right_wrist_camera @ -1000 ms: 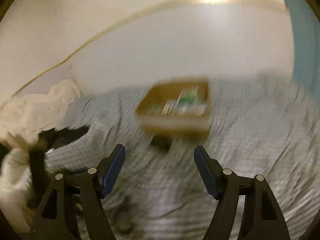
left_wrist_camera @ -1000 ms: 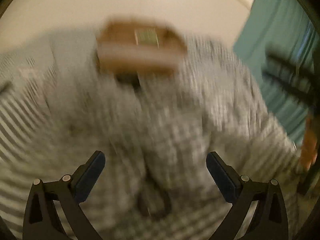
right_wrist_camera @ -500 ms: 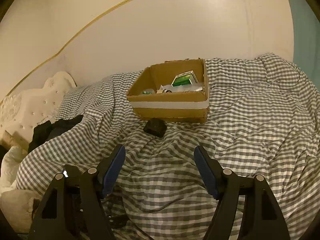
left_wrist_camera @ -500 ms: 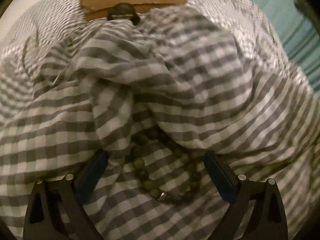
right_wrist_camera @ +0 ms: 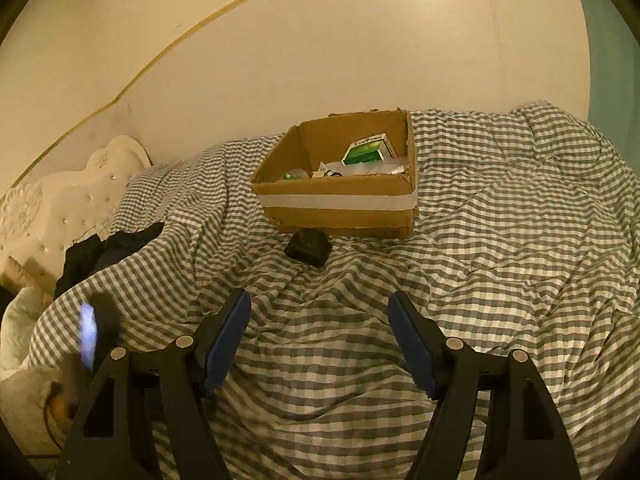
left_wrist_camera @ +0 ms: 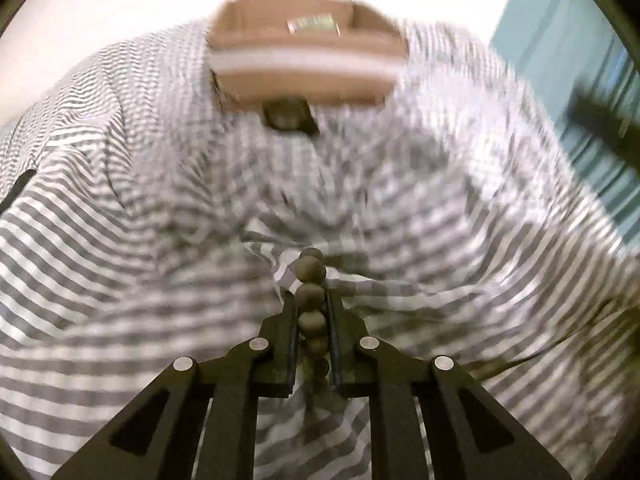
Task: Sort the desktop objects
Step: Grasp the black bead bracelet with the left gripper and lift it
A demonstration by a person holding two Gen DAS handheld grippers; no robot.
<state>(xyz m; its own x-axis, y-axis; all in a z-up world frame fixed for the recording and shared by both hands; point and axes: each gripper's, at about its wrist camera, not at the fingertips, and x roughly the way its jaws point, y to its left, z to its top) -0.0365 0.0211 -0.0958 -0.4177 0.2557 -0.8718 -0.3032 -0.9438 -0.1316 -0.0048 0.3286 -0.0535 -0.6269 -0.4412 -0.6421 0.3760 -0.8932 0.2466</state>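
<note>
The left claw is closing on the bead bracelet, a limp, light, slippery strand best pinched mid-strand; the right claw hangs apart above the bed.

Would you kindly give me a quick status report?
Left gripper closing on bead bracelet. Right gripper open, empty. Cardboard box ahead, path clear.

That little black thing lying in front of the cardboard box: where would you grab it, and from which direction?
Probably across the two short sides of the small black object, coming down from above. It lies low on the soft checked quilt, close against the cardboard box, so a sideways approach looks blocked.
</note>
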